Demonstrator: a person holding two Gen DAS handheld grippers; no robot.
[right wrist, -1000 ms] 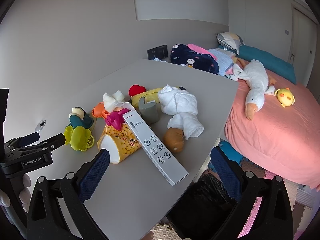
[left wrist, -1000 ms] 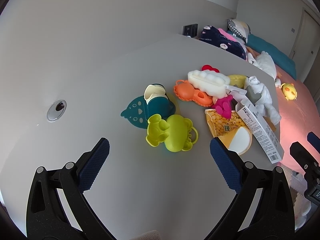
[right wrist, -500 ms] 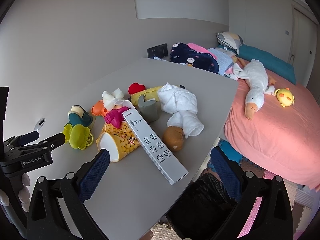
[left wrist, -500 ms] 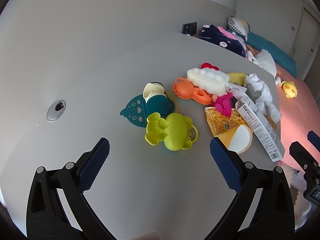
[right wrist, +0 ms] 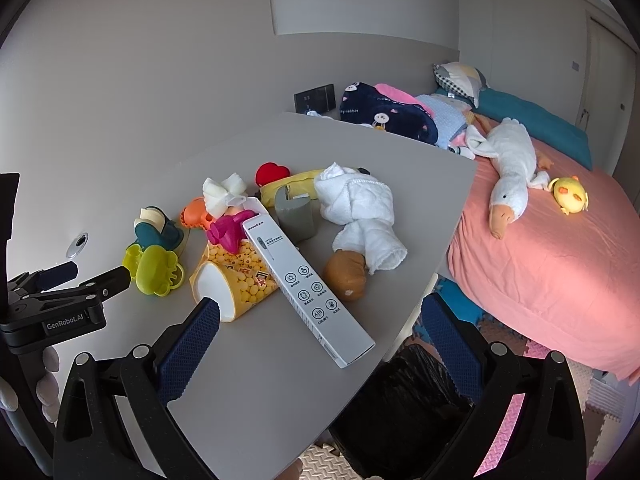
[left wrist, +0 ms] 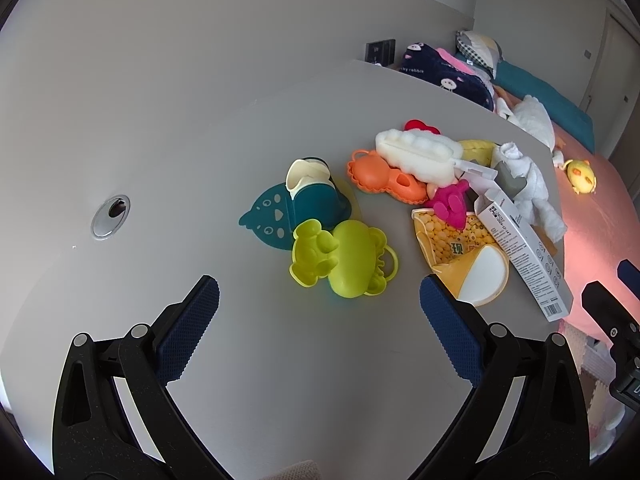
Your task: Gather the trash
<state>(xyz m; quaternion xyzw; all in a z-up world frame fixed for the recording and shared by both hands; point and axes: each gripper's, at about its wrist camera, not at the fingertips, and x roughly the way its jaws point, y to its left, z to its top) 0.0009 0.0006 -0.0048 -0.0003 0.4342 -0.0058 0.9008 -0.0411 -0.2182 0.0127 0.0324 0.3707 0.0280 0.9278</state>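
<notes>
Your grey table (right wrist: 240,380) carries a jumble of toys and rubbish; a pink bed (right wrist: 560,272) stands beside it. A black-lined bin (right wrist: 404,412) sits on the floor below the table's near corner. The long white carton (right wrist: 308,284) lies tilted across the yellow popcorn tub (right wrist: 236,280), which is on its side. Your right gripper (right wrist: 320,340) hovers spread wide above the table's corner, grasping nothing. Your left gripper (left wrist: 320,312) is likewise released, near the lime toy (left wrist: 344,258).
</notes>
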